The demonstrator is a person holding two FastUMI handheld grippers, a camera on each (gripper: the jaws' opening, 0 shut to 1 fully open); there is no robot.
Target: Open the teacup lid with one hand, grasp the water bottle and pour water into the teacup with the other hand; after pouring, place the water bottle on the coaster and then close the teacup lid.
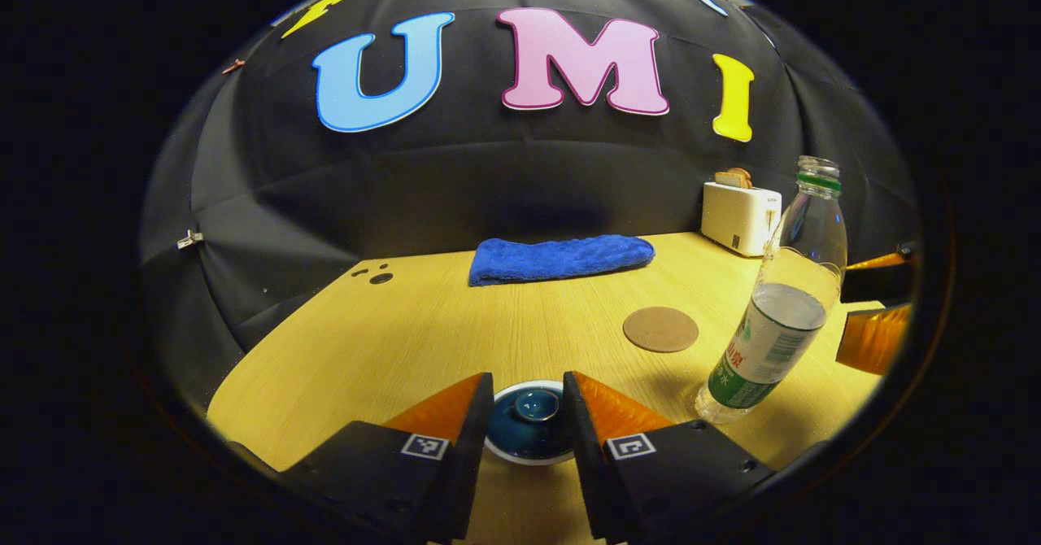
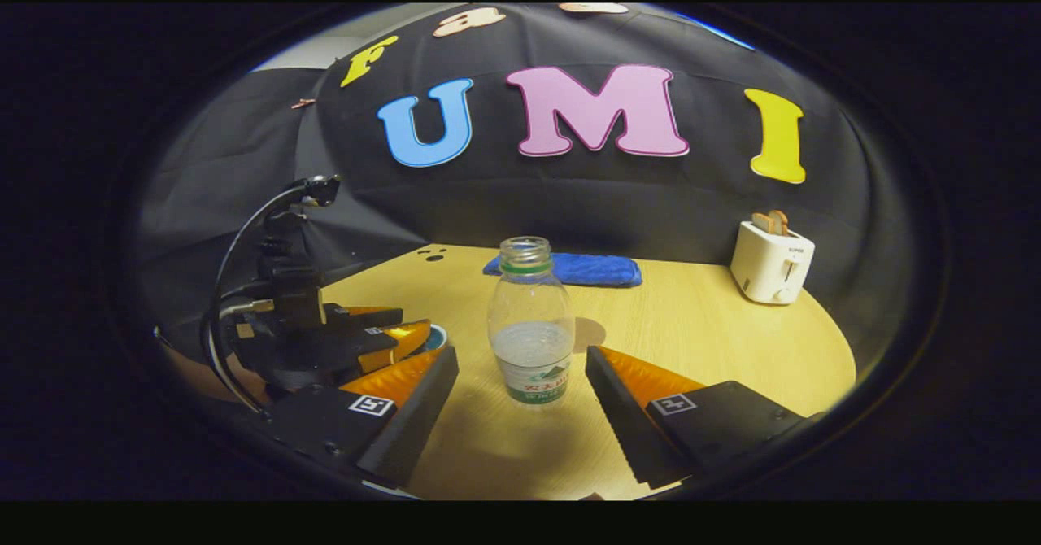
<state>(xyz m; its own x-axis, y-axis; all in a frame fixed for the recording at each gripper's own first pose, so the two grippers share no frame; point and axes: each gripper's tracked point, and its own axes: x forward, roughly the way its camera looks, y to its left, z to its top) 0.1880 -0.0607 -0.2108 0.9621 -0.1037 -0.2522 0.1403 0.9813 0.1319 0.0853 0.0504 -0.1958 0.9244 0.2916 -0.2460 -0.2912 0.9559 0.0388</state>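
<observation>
Standing on the yellow wooden counter [image 1: 390, 342], the clear plastic water bottle [image 2: 530, 325] waits between the right gripper's [image 2: 520, 398] wide-open jaws, untouched. The left gripper's [image 1: 527, 403] jaws sit open around the dark blue teacup lid [image 1: 530, 415], holding nothing. The round brown coaster [image 1: 660, 329] lies near the bottle.

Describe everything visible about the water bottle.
The water bottle is clear plastic, uncapped, with a green neck ring and a green and white label around its lower body. Water fills roughly its lower half. It stands upright on the wooden table, touched by nothing. In the right gripper view it stands ahead of the right gripper, between its open fingers. In the left gripper view the round coaster lies just beyond it.
</observation>
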